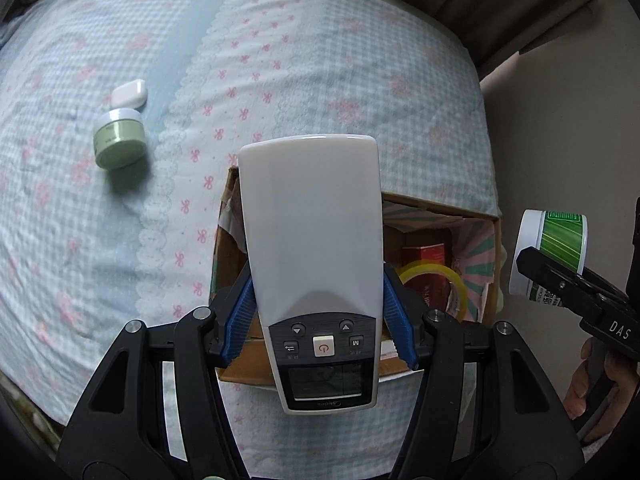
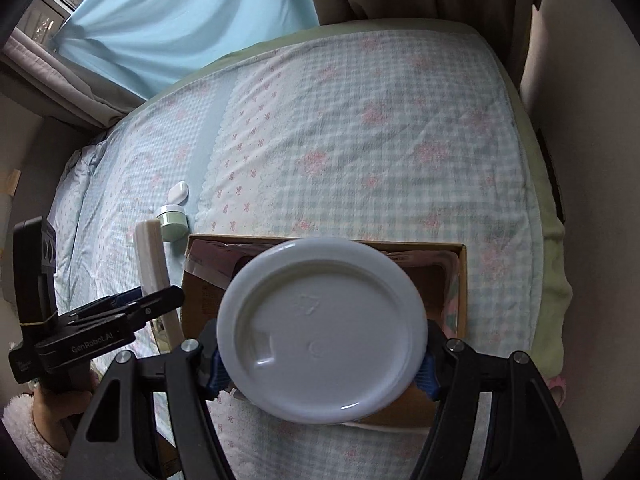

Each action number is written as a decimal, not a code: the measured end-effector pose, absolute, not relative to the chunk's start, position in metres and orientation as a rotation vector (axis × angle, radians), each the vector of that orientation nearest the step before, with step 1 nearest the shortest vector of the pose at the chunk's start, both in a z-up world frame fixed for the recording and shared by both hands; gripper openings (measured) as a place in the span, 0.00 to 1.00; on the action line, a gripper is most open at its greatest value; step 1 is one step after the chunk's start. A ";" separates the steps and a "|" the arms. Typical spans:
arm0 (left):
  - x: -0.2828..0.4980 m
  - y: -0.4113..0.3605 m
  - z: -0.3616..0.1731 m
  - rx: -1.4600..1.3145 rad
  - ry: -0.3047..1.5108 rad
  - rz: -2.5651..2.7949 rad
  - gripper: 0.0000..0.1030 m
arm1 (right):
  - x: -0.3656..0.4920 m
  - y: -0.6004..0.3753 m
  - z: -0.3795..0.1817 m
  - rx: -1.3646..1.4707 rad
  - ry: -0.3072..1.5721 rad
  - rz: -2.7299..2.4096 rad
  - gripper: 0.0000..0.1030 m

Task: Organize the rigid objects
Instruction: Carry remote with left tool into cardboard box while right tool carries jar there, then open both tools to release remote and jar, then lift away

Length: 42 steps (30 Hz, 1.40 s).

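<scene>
Over the box: both claws hang above the open cardboard box [image 1: 486,264] on the bed [image 1: 304,80], each pointing steeply down.
Left claw: the left claw [image 1: 316,292] is clamped on the remote [image 1: 312,240], blue pads on its two long sides.
Remote axis: its long axis runs straight out from the claw; the button end sits near the wrist, the plain end reaches past the box's far edge.
Right claw: the right claw [image 2: 322,354] grips the white tub [image 2: 322,330] by its sides, lid facing the camera.
Key relation: the box opening lies directly below both loads; the tub hangs over its middle, the remote over its left part, so I judge a short lowering would do for either.
Fit: the remote looks long against the box, so it may need tilting to go in.
In the box: a yellow tape roll [image 1: 434,280] and a red carton [image 1: 424,256].
Left on the bed: a green jar [image 1: 119,140] and a small white case [image 1: 129,93], touching, well to the left of the box.
Writing: "Midea" under the remote's screen, an "M" key; "DAS" on the right claw's body, "GenRobot.AI" on the left's.
Tub label: green, print too small to read.
</scene>
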State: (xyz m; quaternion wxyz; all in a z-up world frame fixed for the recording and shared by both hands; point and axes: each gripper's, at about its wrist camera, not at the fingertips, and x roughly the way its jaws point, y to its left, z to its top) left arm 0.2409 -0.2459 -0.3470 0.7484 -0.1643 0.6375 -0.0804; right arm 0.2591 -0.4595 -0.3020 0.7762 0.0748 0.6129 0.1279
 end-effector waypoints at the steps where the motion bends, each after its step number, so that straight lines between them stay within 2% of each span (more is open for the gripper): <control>1: 0.242 -0.248 -0.353 -0.365 1.401 -0.167 0.54 | 0.263 -0.458 -0.310 0.154 1.330 0.301 0.64; 8: 0.244 -0.252 -0.396 -0.389 1.434 -0.122 0.54 | 0.270 -0.418 -0.350 -0.013 1.301 0.553 0.64; 15: 0.244 -0.253 -0.398 -0.374 1.408 -0.108 0.54 | 0.251 -0.380 -0.379 -0.316 1.240 0.729 0.64; 23: 0.245 -0.249 -0.401 -0.406 1.406 -0.112 0.54 | 0.248 -0.373 -0.394 -0.401 1.240 0.757 0.64; 25: 0.246 -0.250 -0.398 -0.377 1.412 -0.095 0.63 | 0.250 -0.371 -0.396 -0.423 1.251 0.739 0.64; 26: 0.245 -0.250 -0.393 -0.362 1.398 -0.096 0.88 | 0.252 -0.371 -0.399 -0.434 1.268 0.728 0.65; 27: 0.244 -0.250 -0.388 -0.349 1.383 -0.100 1.00 | 0.253 -0.372 -0.399 -0.436 1.274 0.715 0.75; 29: 0.241 -0.249 -0.377 -0.323 1.349 -0.116 1.00 | 0.254 -0.377 -0.392 -0.408 1.225 0.719 1.00; 42: 0.225 -0.236 -0.360 -0.273 1.352 -0.124 1.00 | 0.253 -0.404 -0.367 -0.221 1.218 0.583 1.00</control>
